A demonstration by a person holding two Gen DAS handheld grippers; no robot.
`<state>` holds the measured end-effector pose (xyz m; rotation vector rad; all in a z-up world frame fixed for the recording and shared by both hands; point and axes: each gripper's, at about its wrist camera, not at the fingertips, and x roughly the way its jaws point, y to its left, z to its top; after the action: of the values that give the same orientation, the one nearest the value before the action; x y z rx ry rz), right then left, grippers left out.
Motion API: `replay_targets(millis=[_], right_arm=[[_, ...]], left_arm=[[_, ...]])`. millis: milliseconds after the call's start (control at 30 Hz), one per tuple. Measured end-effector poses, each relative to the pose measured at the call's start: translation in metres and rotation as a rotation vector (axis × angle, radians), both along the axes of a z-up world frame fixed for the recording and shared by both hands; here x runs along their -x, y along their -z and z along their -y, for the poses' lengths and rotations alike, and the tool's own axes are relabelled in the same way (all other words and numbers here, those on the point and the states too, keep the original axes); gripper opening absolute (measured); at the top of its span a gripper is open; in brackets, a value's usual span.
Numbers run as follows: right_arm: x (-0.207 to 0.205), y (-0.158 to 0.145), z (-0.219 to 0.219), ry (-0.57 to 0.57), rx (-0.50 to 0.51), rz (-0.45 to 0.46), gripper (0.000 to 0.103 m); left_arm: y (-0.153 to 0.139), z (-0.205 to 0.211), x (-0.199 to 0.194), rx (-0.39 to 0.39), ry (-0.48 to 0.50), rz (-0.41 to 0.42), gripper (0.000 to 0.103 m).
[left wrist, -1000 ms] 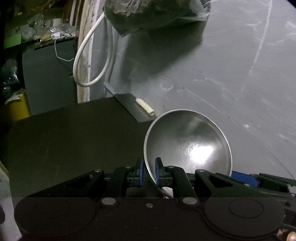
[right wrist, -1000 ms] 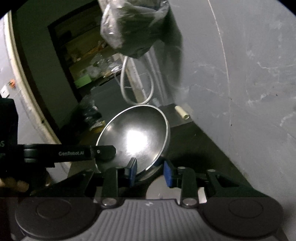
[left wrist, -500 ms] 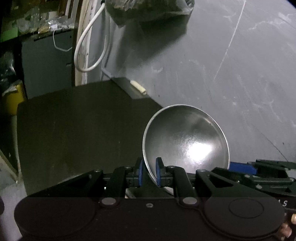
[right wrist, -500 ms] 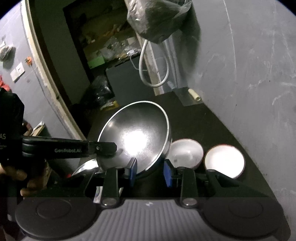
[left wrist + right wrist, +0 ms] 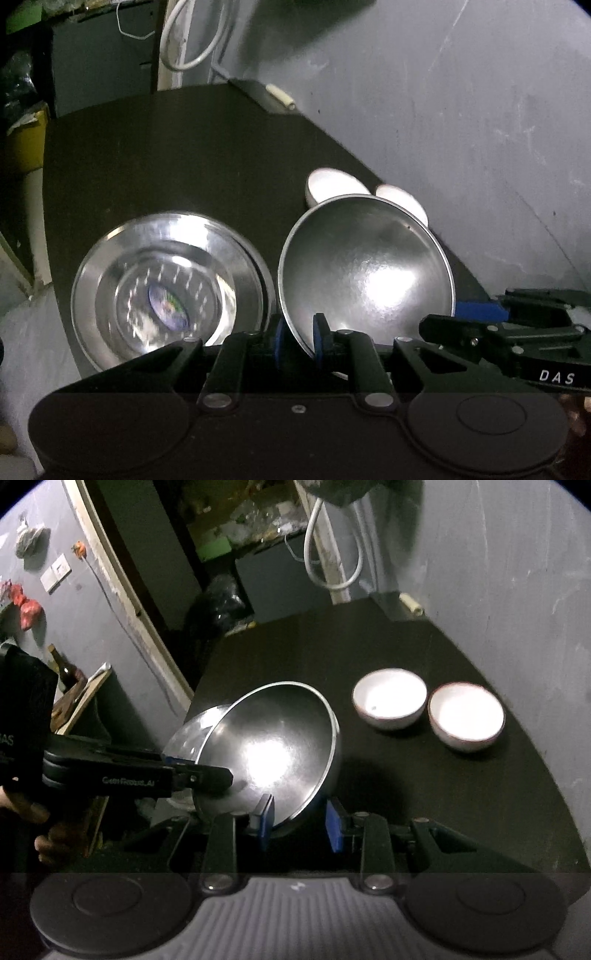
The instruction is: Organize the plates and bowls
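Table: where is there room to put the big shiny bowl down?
The far half of the table, beyond the white bowls, is bare, as is the near right corner. It is crowded at the left edge, around the steel plate.

Steel bowl: polished metal, faintly dimpled. Steel plate: mirror-bright metal. Two white bowls: glazed ceramic, glossy. Table: dark, matt. Wall: grey, scuffed.

Both grippers point down at a slant; the left gripper has just been opening slightly, rim between pads, the right gripper stands partly open around a rim
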<state>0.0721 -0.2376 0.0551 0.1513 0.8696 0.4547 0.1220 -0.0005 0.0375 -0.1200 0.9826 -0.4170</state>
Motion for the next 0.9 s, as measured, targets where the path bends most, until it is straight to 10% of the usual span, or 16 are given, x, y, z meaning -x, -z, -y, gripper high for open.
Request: replay_targets(millis=[900], right_arm=[[0.001, 0.026, -0.005, -0.118, 0.036, -0.231, 0.034]], left_arm=[[0.035, 0.010, 0.015, -0.055, 0.015, -0.255, 0.020]])
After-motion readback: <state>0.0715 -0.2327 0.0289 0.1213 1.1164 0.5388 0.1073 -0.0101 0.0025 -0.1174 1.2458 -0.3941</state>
